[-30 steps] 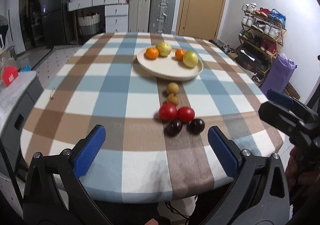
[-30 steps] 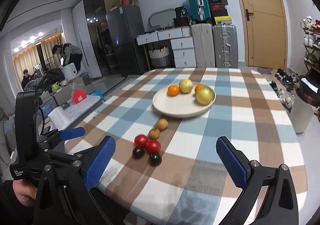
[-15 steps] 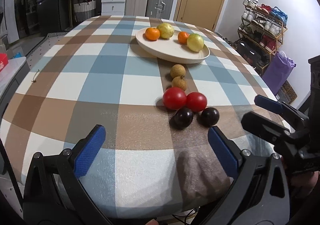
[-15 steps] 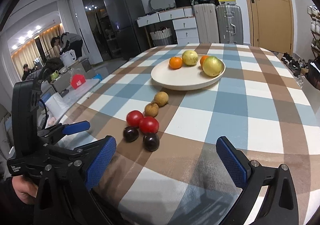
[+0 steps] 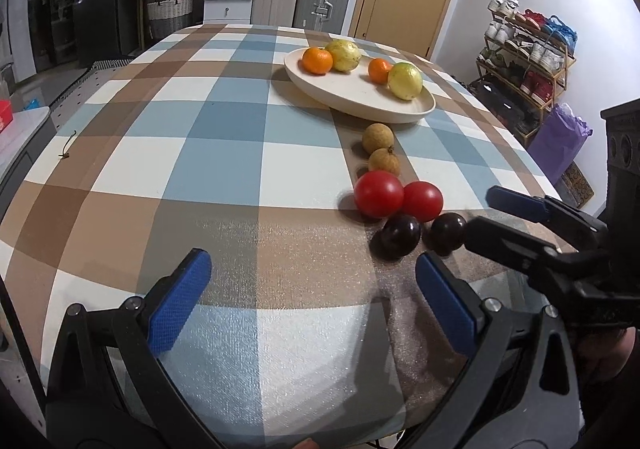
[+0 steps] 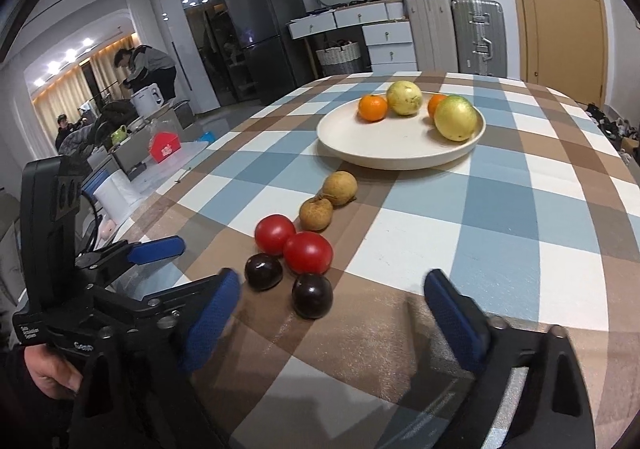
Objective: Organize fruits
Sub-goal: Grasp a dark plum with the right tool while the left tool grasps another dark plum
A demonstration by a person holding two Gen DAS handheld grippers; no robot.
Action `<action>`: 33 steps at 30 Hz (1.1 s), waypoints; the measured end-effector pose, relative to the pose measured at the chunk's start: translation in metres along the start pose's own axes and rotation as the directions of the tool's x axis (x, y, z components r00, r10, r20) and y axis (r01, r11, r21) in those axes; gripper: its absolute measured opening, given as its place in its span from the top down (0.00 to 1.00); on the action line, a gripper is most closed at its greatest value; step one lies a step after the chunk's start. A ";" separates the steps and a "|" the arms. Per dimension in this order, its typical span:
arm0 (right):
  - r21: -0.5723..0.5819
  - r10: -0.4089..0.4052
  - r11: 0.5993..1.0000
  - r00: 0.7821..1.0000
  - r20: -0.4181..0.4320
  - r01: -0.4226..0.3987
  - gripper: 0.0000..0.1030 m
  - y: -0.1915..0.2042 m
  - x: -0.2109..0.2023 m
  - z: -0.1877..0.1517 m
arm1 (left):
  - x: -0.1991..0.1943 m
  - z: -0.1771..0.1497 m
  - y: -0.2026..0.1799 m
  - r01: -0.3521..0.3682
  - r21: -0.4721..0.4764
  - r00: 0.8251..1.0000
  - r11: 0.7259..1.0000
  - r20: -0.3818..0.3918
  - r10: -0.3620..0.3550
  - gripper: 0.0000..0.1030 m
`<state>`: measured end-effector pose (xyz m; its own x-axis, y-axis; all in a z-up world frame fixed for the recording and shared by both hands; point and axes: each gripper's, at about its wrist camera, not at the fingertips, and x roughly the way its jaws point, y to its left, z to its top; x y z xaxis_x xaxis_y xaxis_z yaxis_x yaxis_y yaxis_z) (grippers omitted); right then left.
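A cream plate (image 5: 360, 109) (image 6: 384, 157) holds two oranges (image 5: 317, 60) and two yellow-green fruits (image 5: 405, 81). In front of it on the checked cloth lie two brown longans (image 6: 316, 214), two red tomatoes (image 6: 308, 252) and two dark plums (image 6: 312, 295). My right gripper (image 6: 332, 281) is low over the cloth and its jaws are closing. The nearer plum lies just ahead between the tips, untouched. My left gripper (image 5: 310, 265) stands open to the left of the plums (image 5: 400, 236), with nothing between its fingers. In the left wrist view the right gripper (image 5: 480, 215) reaches the right plum.
The table's rounded front edge lies just below both grippers. A small twig (image 5: 66, 147) lies on the cloth at the left. A shoe rack (image 5: 528, 45) and a purple bag (image 5: 560, 137) stand to the right; a person (image 6: 148, 65) bends over in the far room.
Both grippers have come down and closer to the loose fruit. The right gripper's jaws have narrowed, and its fingers now stand by the right plum.
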<state>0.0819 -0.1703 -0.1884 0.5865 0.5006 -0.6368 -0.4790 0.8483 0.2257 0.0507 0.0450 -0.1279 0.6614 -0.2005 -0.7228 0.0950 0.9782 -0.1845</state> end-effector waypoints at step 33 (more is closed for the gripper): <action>-0.010 0.116 0.993 0.992 0.042 -0.116 0.77 -0.023 -0.018 0.002 | 0.015 0.019 -0.037 -0.031 0.108 0.998 0.994 -0.056 0.037 0.01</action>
<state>0.0831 -0.1986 -0.1806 0.5541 0.6024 -0.5746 -0.5501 0.7830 0.2903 0.0710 0.0072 -0.1196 0.6220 -0.1672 -0.7649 0.1550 0.9839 -0.0890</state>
